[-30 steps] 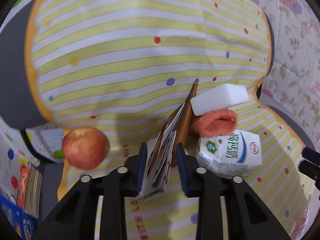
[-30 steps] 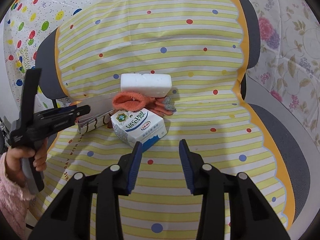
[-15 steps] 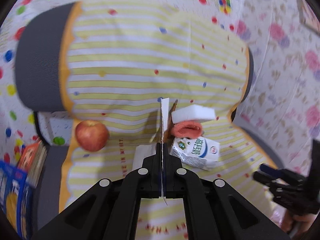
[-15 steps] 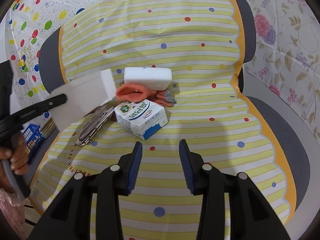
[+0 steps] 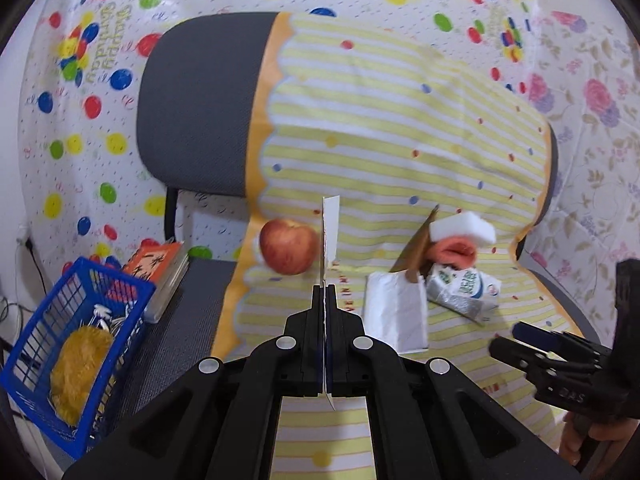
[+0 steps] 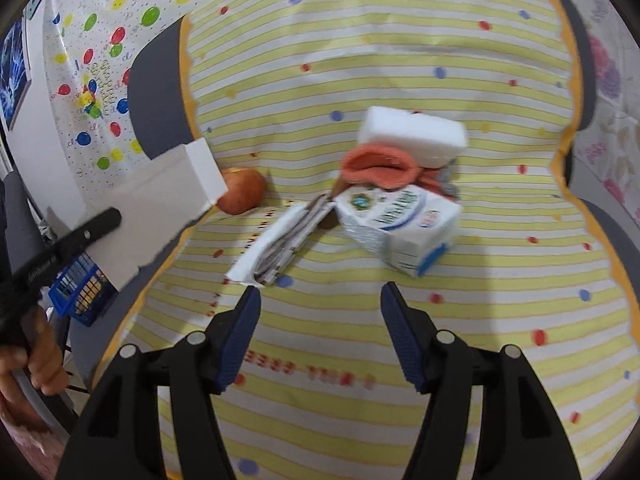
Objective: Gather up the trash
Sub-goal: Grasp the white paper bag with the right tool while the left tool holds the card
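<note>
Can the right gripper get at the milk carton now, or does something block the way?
Probably yes. The right gripper is empty, its jaws are opening, and the milk carton lies just ahead with only bare striped cloth between. The orange glove rests against the carton's far edge, not on the near side.

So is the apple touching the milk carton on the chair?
Apart. The right wrist view shows the apple off to the left and the milk carton to the right, with striped cloth and a folded paper packet between them.

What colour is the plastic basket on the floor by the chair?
Blue. The lattice plastic basket shows best in the left wrist view.
</note>
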